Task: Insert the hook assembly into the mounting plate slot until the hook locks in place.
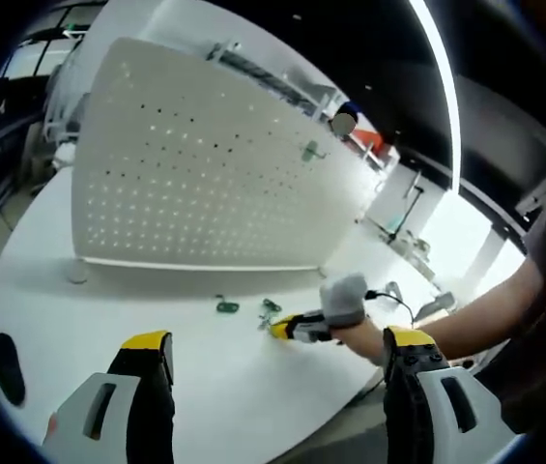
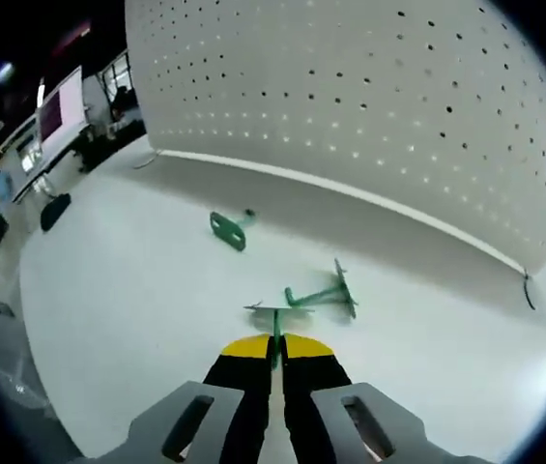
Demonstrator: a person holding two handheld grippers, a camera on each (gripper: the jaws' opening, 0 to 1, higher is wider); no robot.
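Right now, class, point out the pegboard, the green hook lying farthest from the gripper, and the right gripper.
pegboard (image 2: pixel 369 97), right gripper view, perforated white face.
green hook (image 2: pixel 226 230), right gripper view, its flat plate.
right gripper (image 2: pixel 276 346), right gripper view, between the yellow tips.

— What sort of place is this?
— A lab or test room in an office, I'd say. A white desk (image 1: pixel 157 319) carries an upright white pegboard (image 1: pixel 195 193), and monitors (image 2: pixel 55 116) glow on desks at the side.
— Anything else?
— A long strip light (image 1: pixel 442 87) on a dark ceiling, and more work desks (image 1: pixel 398 237) behind.
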